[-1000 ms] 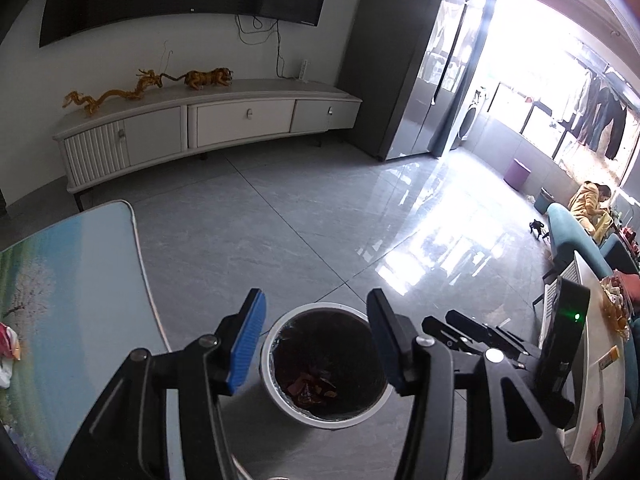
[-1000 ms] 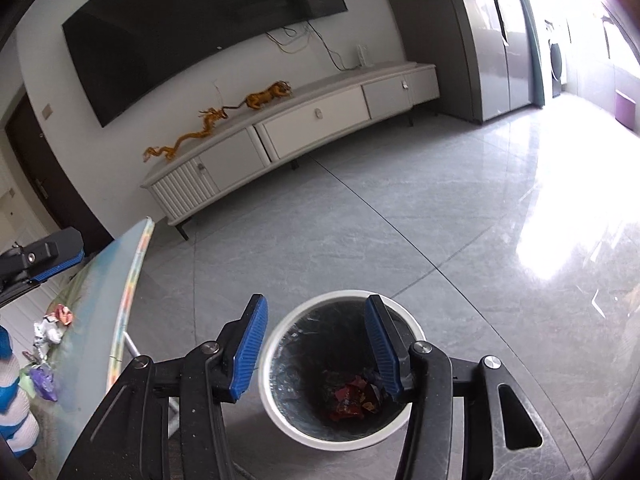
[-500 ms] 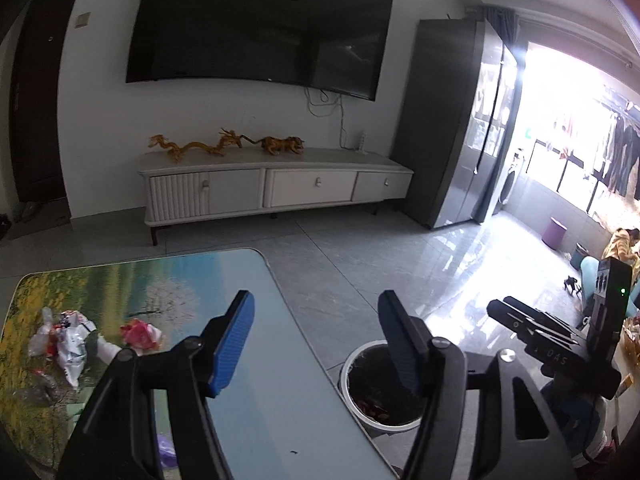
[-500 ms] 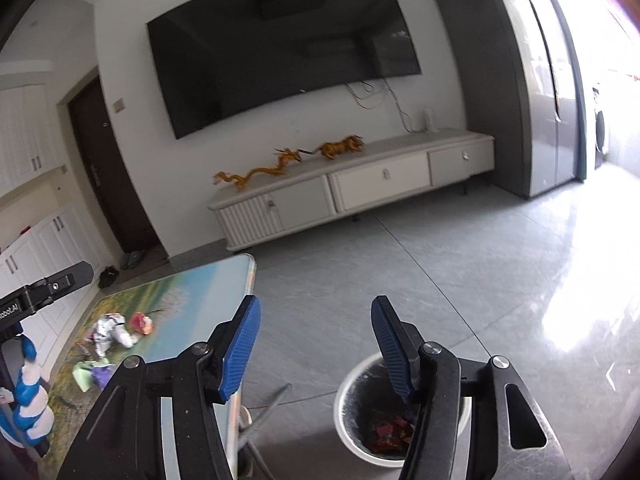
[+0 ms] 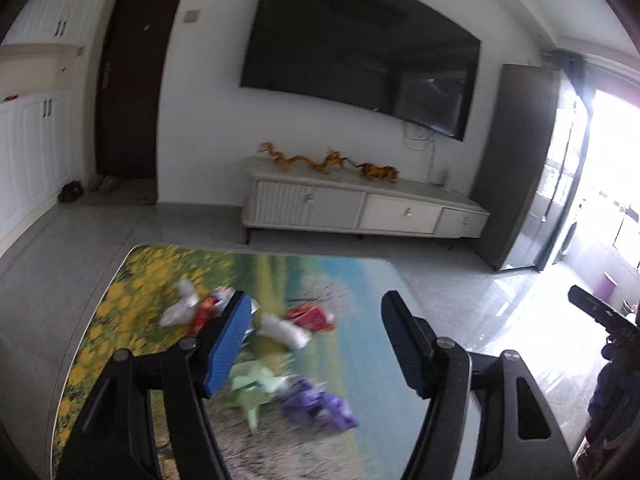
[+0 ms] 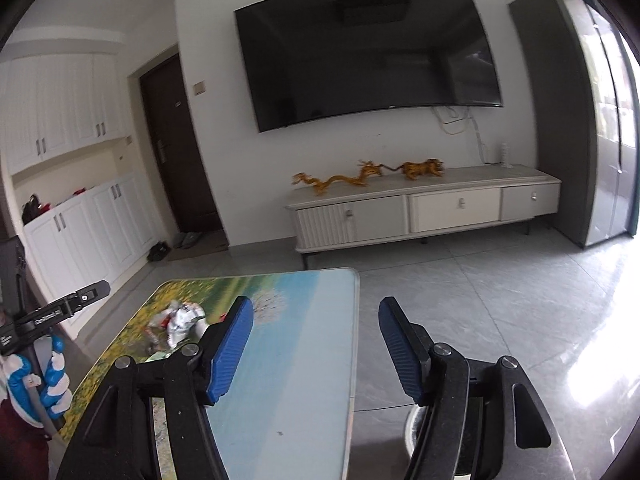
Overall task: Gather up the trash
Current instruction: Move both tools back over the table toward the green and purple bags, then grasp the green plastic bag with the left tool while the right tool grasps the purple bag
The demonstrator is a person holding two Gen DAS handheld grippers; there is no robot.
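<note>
Through my left wrist camera the left gripper [image 5: 316,334], jaws just widened and empty, hangs over crumpled wrappers [image 5: 294,330] on the landscape-printed table [image 5: 360,280], while my right wrist camera shows the right gripper [image 6: 316,330] likewise spread, empty, beside the table edge.

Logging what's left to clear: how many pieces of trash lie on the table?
5, roughly, given blur: a white wrapper and red one at the far left, a white and red pair mid-table, then green and purple nearest. The left gripper may hide more.
</note>
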